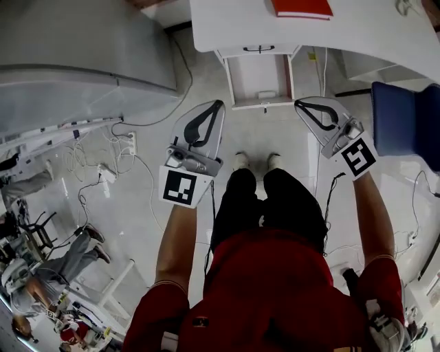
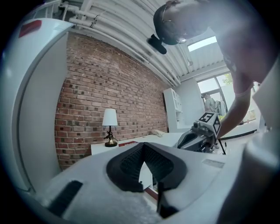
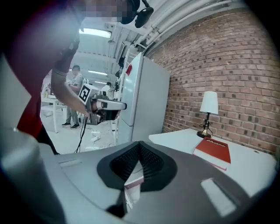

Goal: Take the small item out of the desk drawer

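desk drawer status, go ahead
Shut and empty: left tool, right tool. Open drawer, small item inside near front. Nothing between tools and drawer.

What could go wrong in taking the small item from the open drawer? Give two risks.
Both the left gripper and right gripper are shut; unopened, they might just push the small item about.
It appears to lie against the front wall of the drawer, leaving jaws little room.

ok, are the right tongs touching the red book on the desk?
Apart. Head view: the right tongs hang shut over the floor, short of the desk, while the red book lies further back on its top.
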`<state>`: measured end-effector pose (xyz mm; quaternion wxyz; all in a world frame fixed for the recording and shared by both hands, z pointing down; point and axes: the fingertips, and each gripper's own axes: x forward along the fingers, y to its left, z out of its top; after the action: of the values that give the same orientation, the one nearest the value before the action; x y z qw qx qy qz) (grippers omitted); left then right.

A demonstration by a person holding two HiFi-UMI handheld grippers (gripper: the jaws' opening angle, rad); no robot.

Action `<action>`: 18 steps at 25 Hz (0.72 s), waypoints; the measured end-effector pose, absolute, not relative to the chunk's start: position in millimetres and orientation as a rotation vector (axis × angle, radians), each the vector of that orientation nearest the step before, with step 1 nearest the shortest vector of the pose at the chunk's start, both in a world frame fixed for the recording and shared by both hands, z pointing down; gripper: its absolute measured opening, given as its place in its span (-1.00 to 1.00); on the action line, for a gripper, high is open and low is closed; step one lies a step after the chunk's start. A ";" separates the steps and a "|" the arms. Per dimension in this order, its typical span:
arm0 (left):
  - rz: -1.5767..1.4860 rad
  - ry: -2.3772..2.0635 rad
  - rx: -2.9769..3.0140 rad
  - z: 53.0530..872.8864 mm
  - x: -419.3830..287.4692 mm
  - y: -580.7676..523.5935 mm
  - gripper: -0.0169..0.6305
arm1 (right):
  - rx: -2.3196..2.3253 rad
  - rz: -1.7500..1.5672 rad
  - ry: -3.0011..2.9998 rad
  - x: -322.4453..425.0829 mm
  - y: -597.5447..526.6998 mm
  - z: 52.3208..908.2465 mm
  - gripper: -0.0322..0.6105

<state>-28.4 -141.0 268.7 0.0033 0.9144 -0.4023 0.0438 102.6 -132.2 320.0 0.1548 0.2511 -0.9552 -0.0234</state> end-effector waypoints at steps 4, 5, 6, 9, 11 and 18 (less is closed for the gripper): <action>0.135 -1.374 2.820 282.3 -17.7 -140.1 -0.94 | 0.525 -0.125 -2.706 111.7 -132.7 350.1 -0.86; 0.135 -1.393 2.811 285.4 -15.8 -139.3 -0.94 | 0.487 -0.133 -2.700 112.7 -133.5 355.9 -0.86; 0.135 -1.409 2.802 289.0 -14.0 -138.9 -0.94 | 0.452 -0.141 -2.692 113.4 -134.9 361.7 -0.86; 0.129 -1.429 2.784 301.5 -9.7 -138.4 -0.94 | 0.369 -0.162 -2.662 112.5 -139.6 380.1 -0.86; 0.142 -1.427 2.785 311.5 -11.3 -139.3 -0.94 | 0.329 -0.168 -2.647 107.7 -142.4 392.6 -0.86; 0.184 -1.418 2.810 379.6 -32.0 -144.3 -0.94 | 0.174 -0.171 -2.563 86.7 -145.0 479.1 -0.86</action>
<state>-32.0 -144.3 379.6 -0.0056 0.8912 -0.4497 0.0585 86.7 -145.0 479.1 0.2797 0.0649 -0.9558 -0.0638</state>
